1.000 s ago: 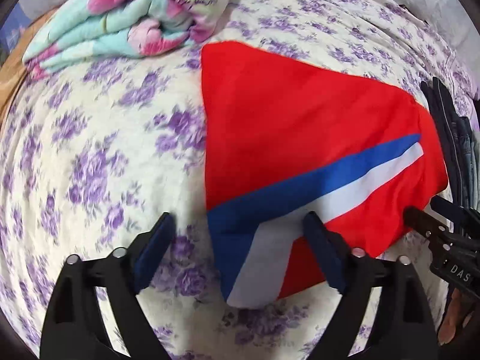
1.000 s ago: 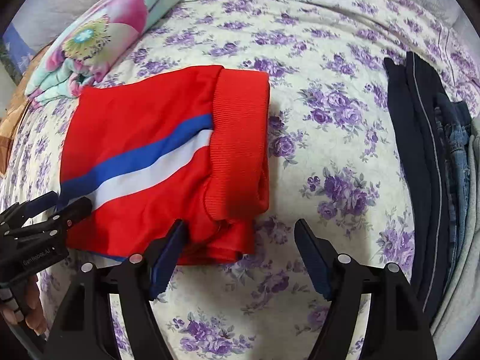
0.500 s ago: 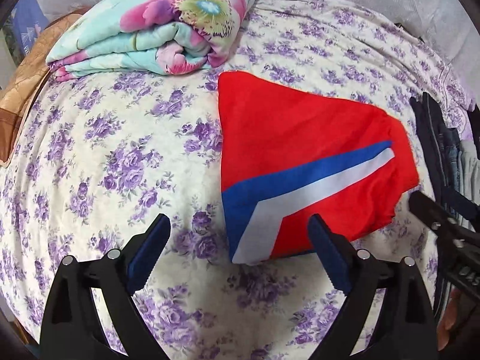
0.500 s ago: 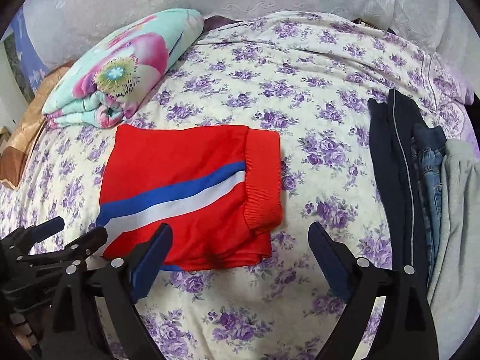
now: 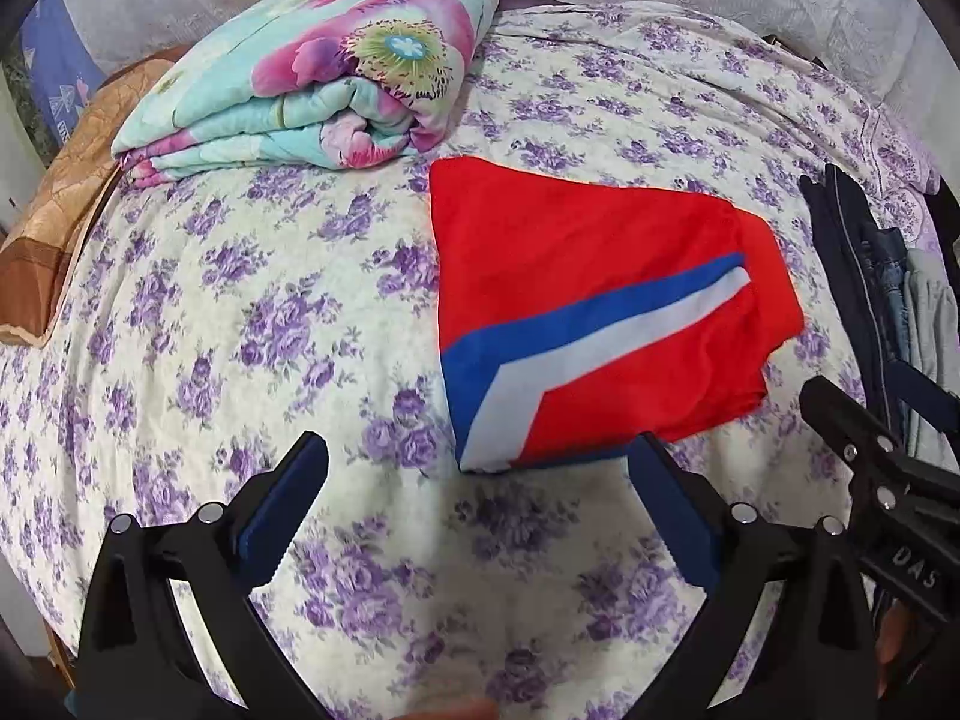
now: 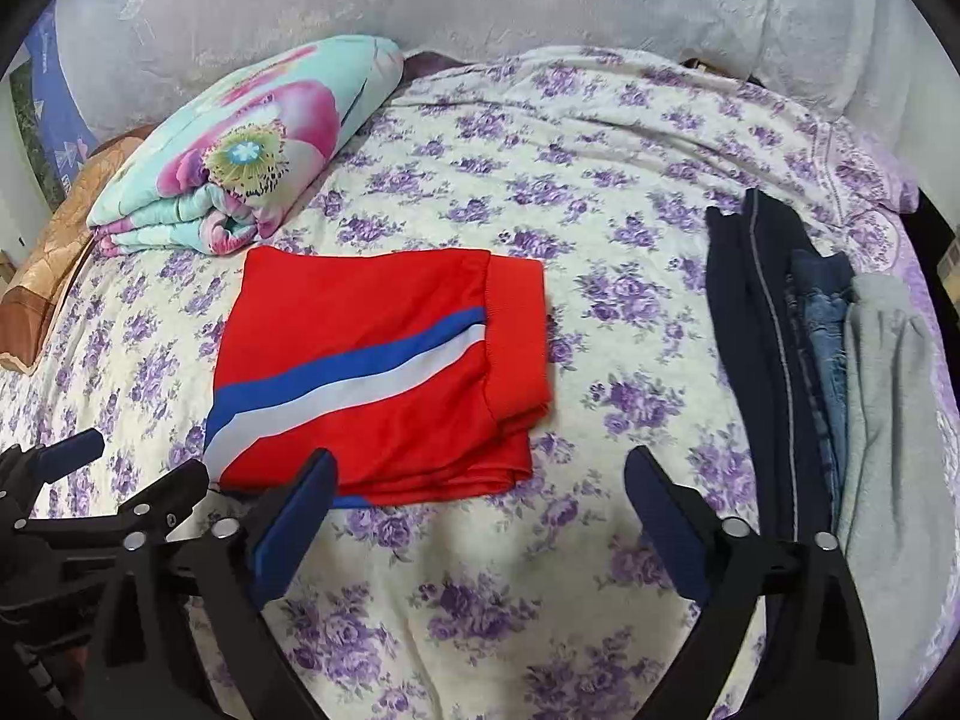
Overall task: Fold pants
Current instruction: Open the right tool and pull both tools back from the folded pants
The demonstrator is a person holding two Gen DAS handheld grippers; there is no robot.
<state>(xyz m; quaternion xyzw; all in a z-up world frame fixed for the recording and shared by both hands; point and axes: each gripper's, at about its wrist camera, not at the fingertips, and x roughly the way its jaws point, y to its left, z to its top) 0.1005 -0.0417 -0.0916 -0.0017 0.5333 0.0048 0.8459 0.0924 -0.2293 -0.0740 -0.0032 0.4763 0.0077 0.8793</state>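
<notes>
hidden bits: underside layers of the red pants (image 6: 384, 372) tucked out of sight, only a blue sliver peeks out at the near edge
pants look: folded into a neat block, blue and white stripes across the top
left gripper (image 5: 477, 495): fingers spread wide, holding nothing, pants just ahead of it, slightly right
right gripper (image 6: 477, 504): spread wide too, nothing in it, pants ahead-left on the floral bedsheet (image 6: 600, 210), its left finger overlapping their near edge in view

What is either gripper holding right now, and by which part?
Nothing. The left gripper and right gripper are both open, clear of the folded red pants.
</notes>
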